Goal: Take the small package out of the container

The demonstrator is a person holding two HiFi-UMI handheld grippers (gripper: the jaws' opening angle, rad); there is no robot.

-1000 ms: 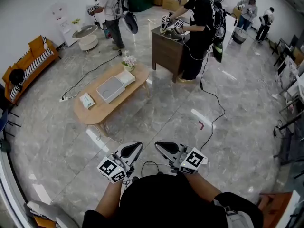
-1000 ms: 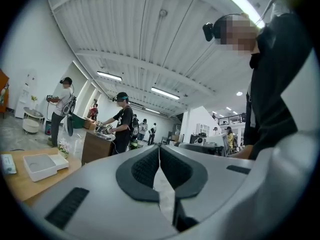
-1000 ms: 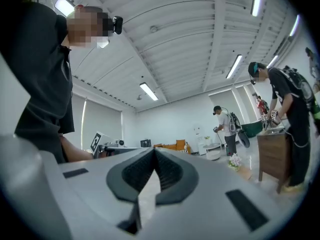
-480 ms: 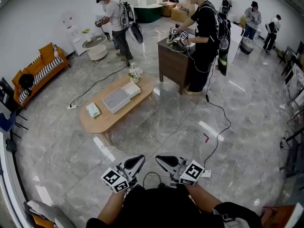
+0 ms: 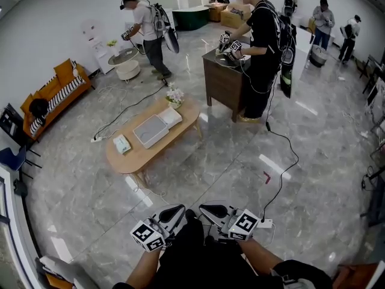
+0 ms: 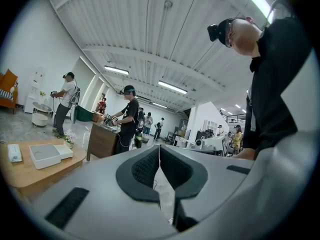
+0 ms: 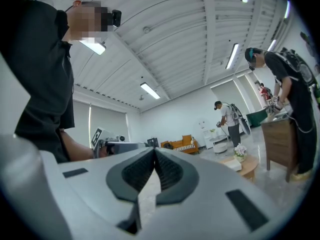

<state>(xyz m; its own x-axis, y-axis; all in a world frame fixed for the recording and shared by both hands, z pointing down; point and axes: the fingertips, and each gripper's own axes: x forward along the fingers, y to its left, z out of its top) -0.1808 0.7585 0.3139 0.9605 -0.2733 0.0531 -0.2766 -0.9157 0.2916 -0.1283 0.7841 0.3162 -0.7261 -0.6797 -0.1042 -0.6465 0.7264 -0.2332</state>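
A flat grey-white container (image 5: 150,130) lies on an oval wooden coffee table (image 5: 139,157) some way ahead of me on the floor. Beside it on the table lies a small pale package (image 5: 122,143). The left gripper view shows the container (image 6: 45,154) and package (image 6: 14,152) at far left. My left gripper (image 5: 178,208) and right gripper (image 5: 203,208) are held close to my body, far from the table. The left gripper's (image 6: 159,146) jaws are shut with nothing between them. The right gripper's (image 7: 154,149) jaws are likewise shut and hold nothing.
A small flower pot (image 5: 175,95) stands at the table's far end. A dark wooden cabinet (image 5: 225,80) with a person working at it stands beyond. Cables (image 5: 283,161) run over the marble floor. An orange sofa (image 5: 57,98) lines the left wall. Other people stand further back.
The table and room have slid right and down in the head view. Both grippers sit lower in the frame, still shut and close together.
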